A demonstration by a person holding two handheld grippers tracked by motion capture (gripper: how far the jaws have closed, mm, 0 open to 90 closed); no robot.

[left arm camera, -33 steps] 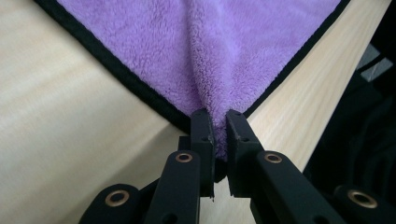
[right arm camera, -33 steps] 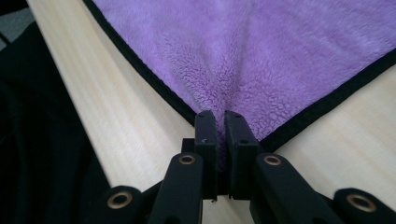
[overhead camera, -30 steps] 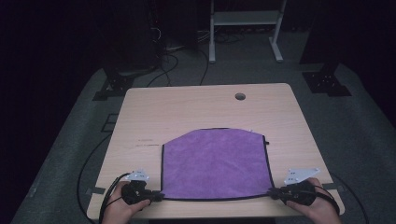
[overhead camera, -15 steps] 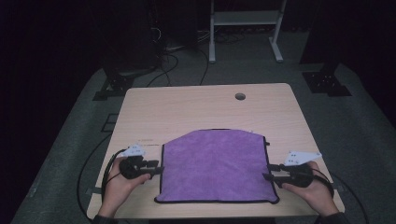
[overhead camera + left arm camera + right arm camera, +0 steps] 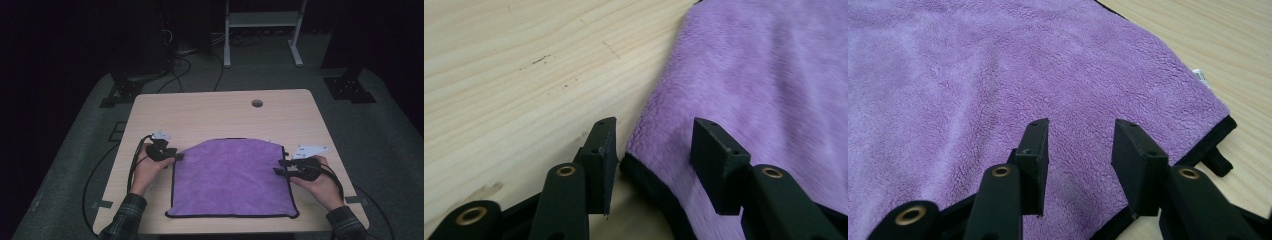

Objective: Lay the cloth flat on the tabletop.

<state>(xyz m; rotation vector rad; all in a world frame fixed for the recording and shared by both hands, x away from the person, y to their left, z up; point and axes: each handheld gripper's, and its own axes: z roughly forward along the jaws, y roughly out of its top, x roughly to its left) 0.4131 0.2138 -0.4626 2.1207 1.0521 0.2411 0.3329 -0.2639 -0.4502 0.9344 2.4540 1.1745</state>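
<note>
Lettering, labels, brands, numbers, signs: none legible.

Purple cloth [image 5: 232,177]: plain pile with black edging, no print or woven mark on the face. A small white tag [image 5: 1201,77] sits at one edge in the right gripper view; it may carry care print, but it is too small and blurred to read.

Bench [image 5: 215,115]: bare pale wood grain, a few dark scuffs, no sticker or stamp.

Left claw [image 5: 651,150] and right claw [image 5: 1078,150]: matt black with brass-coloured rivets, no maker's mark or number visible.

Grey plate [image 5: 309,149] on the right claw: blank from the high view.
</note>
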